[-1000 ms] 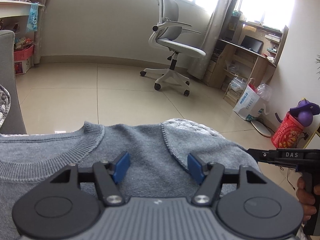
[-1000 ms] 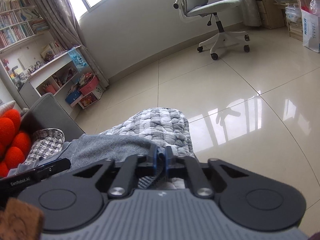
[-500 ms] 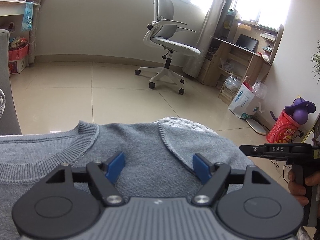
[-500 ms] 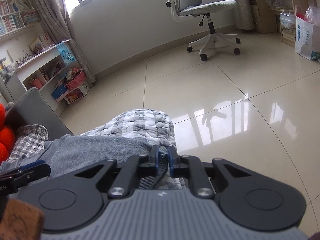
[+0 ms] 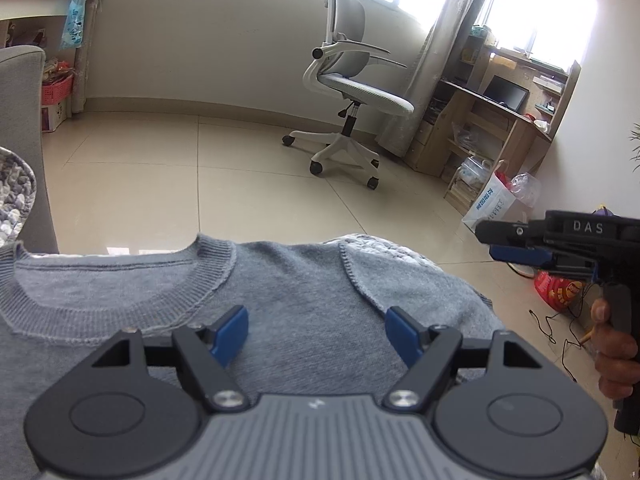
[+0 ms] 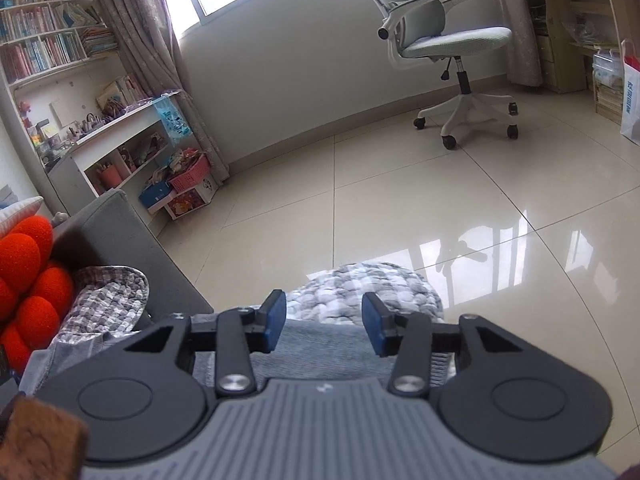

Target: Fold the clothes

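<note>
Grey sweater (image 5: 304,304) spread flat across the lower half of the left view, collar toward upper left, on a quilted pad (image 6: 360,288), presumably for folding. Left gripper (image 5: 316,330) spread wide just above the chest, holding nothing. Right gripper (image 6: 324,326) likewise parted and empty over the sweater's edge, probably ready for a fresh grasp.

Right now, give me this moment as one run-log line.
phase: fold sleeve | left tongs: open over gray sweater | right tongs: open, holding nothing | sweater on quilted cover
</note>
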Action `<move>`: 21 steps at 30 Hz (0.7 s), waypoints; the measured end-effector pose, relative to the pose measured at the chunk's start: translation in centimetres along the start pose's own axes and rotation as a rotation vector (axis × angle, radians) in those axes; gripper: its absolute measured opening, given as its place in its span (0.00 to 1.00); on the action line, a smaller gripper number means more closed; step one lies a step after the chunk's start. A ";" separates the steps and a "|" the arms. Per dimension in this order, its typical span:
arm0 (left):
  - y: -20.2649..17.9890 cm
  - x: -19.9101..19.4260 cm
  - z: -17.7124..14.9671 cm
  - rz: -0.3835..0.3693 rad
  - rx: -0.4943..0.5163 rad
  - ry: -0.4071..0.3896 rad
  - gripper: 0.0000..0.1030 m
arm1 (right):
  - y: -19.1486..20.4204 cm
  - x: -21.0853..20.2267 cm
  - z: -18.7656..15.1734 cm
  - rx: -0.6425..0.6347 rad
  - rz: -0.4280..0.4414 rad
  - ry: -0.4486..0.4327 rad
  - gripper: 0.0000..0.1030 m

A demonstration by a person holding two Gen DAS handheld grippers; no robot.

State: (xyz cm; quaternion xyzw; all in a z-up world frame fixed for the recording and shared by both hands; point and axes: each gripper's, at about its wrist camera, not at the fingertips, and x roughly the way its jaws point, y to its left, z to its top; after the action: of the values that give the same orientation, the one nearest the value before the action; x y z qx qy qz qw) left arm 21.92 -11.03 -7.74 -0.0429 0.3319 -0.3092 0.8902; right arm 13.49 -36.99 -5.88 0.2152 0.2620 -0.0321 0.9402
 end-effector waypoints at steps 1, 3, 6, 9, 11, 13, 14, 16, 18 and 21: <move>0.4 -0.7 0.0 0.012 -0.004 0.002 0.74 | 0.6 0.2 0.2 -0.001 0.010 0.000 0.46; 1.4 -2.4 0.2 0.054 -0.011 0.001 0.74 | 2.0 0.5 0.5 -0.007 0.027 0.002 0.47; 2.9 -4.9 0.7 0.109 -0.030 -0.001 0.74 | 4.6 0.9 0.7 -0.030 0.052 0.011 0.49; 4.4 -7.2 1.3 0.157 -0.054 -0.002 0.74 | 7.3 1.5 0.6 -0.047 0.081 0.023 0.51; 5.4 -8.8 1.7 0.192 -0.064 -0.003 0.74 | 8.8 2.0 0.6 -0.050 0.107 0.032 0.51; 6.3 -10.2 2.0 0.226 -0.065 -0.004 0.74 | 10.3 2.4 0.3 -0.051 0.132 0.044 0.52; 6.7 -10.8 2.0 0.240 -0.067 -0.005 0.74 | 11.0 2.6 0.2 -0.054 0.143 0.050 0.52; 7.8 -12.0 2.1 0.264 -0.084 -0.004 0.75 | 12.7 3.0 -0.2 -0.068 0.160 0.060 0.52; 8.9 -13.1 2.1 0.288 -0.102 -0.002 0.75 | 14.2 3.4 -0.6 -0.081 0.175 0.071 0.52; 10.7 -14.4 2.0 0.322 -0.128 0.005 0.75 | 16.3 4.0 -1.3 -0.096 0.198 0.089 0.52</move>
State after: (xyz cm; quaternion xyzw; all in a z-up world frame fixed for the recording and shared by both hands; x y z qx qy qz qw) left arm 20.24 5.64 -1.06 -0.0451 0.3558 -0.1410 0.9227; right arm 19.14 -21.46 -2.59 0.1960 0.2822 0.0832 0.9354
